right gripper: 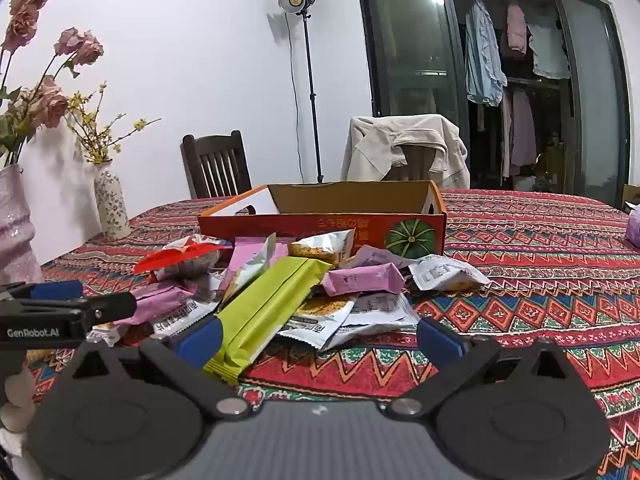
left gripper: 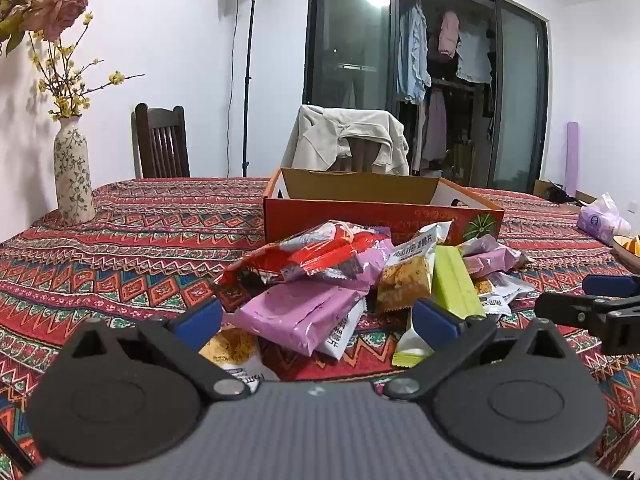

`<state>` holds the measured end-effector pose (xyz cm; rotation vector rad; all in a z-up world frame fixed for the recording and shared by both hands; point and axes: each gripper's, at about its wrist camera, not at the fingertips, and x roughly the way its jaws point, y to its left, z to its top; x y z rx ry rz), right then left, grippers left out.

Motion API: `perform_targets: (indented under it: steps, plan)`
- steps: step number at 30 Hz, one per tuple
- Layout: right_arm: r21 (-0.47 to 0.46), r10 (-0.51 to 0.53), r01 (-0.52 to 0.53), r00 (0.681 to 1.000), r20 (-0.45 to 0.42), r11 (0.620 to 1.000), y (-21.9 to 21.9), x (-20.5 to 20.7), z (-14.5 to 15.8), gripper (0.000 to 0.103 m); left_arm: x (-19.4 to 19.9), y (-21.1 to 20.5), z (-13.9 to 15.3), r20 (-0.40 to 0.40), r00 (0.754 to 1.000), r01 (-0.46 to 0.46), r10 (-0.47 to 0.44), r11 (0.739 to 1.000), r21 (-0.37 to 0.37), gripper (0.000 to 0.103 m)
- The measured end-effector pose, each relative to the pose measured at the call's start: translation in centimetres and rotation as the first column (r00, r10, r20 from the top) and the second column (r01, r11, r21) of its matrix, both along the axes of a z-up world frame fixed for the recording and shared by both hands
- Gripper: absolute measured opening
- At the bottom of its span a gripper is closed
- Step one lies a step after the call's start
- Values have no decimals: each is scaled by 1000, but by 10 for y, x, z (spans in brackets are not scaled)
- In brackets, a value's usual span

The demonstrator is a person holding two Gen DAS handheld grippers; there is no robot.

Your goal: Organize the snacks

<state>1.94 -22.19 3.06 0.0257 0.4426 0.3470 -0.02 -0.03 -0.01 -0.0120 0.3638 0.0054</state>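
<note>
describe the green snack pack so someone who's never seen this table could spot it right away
Find the orange cardboard box with a green pumpkin printed on its front, on the patterned tablecloth. A heap of snack packets lies in front of it. The lime-green packet is the long plain one lying on top, the only green among pink, red and white wrappers.

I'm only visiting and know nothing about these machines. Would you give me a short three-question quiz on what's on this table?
1. True or false: the left gripper is shut on a packet.
2. The orange cardboard box stands where? A) behind the snack pile B) on a chair C) under the vase
3. What colour is the long packet lying nearest the right gripper?

Key
1. False: both grippers are open and hold nothing.
2. A
3. Lime green
</note>
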Motion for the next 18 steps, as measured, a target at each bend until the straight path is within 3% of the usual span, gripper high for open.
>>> perform_targets:
  steps: [4,5,18]
  plan:
    - [-3,-1,1,1000,1,1000,1,0,-1,103,-4,-5,0,18,1000,13,-13,1000,9,103]
    - [-5,-2,2,1000,0,1000,1,1,-2,103,-3,0,-2,3,1000,16,-15,999,-39,103]
    - [-16,-12,12,1000,-10,1000,1,1,-3,103,3,5,-3,-23,999,35,-36,998,-53,103]
